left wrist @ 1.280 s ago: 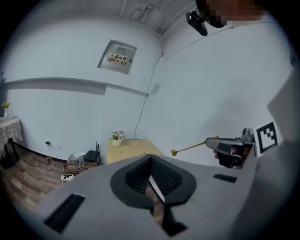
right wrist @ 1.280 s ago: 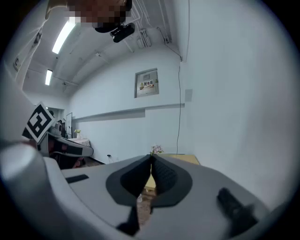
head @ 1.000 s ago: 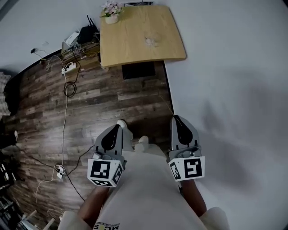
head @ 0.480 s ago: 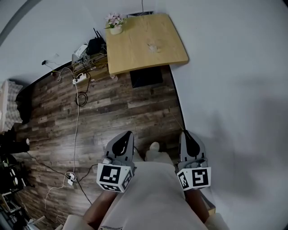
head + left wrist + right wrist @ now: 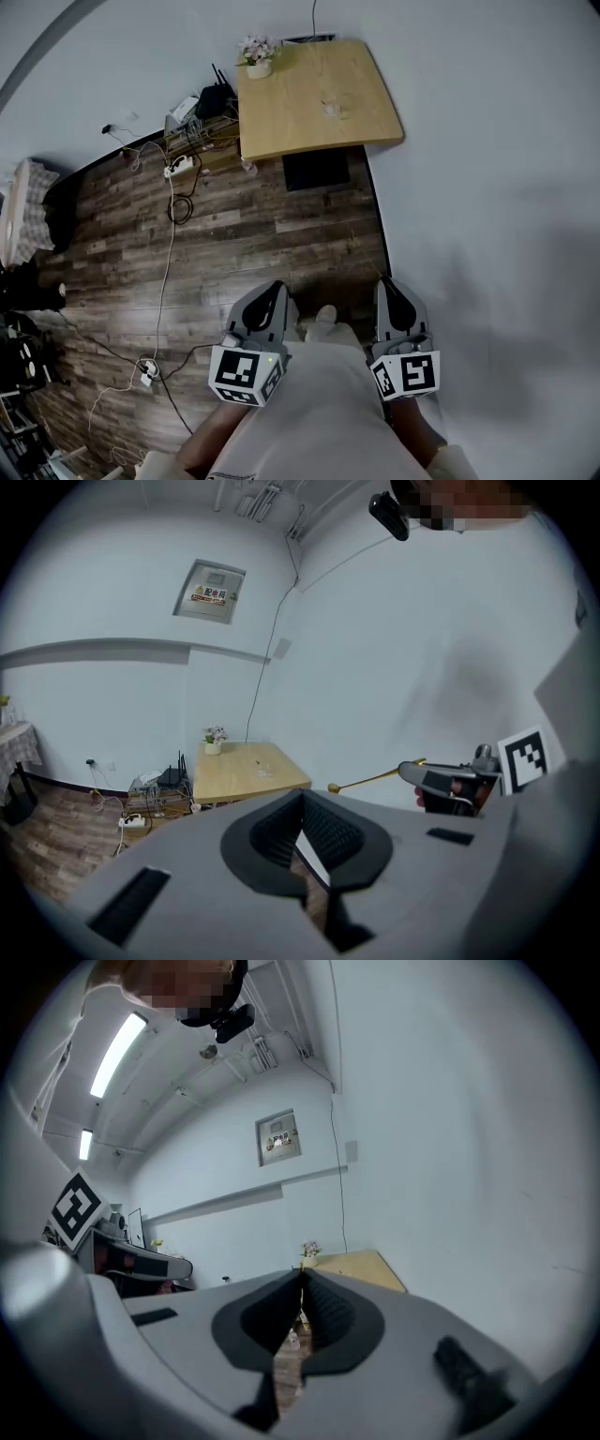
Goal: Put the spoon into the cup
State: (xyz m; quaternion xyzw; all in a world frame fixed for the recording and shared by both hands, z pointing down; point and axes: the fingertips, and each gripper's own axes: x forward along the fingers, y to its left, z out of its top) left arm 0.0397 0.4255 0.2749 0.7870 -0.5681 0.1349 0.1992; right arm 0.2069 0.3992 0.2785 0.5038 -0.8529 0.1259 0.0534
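Note:
A clear glass cup [image 5: 334, 109] stands on the light wooden table [image 5: 281, 122] far ahead; it also shows in the left gripper view as the cup [image 5: 263, 769]. My right gripper [image 5: 394, 298] is shut on a thin gold spoon [image 5: 370, 780], whose bowl points toward the table. In the right gripper view the spoon's handle [image 5: 302, 1288] runs up between the closed jaws of the right gripper [image 5: 301, 1277]. My left gripper [image 5: 268, 305] is held level beside it, shut and holding nothing, as the left gripper [image 5: 302, 797] shows in its own view. Both are far from the table.
A small flower pot [image 5: 257, 54] sits on the table's far left corner. Cables and a power strip [image 5: 178, 169] lie on the wood floor [image 5: 234, 244] to the left, with a router [image 5: 217, 98] by the wall. A dark box [image 5: 316, 169] is under the table. A white wall [image 5: 487, 234] runs along the right.
Both grippers have moved forward along the wall and sit lower in the head view. The table has shifted right in that view. The right gripper's hold on the spoon is unchanged.

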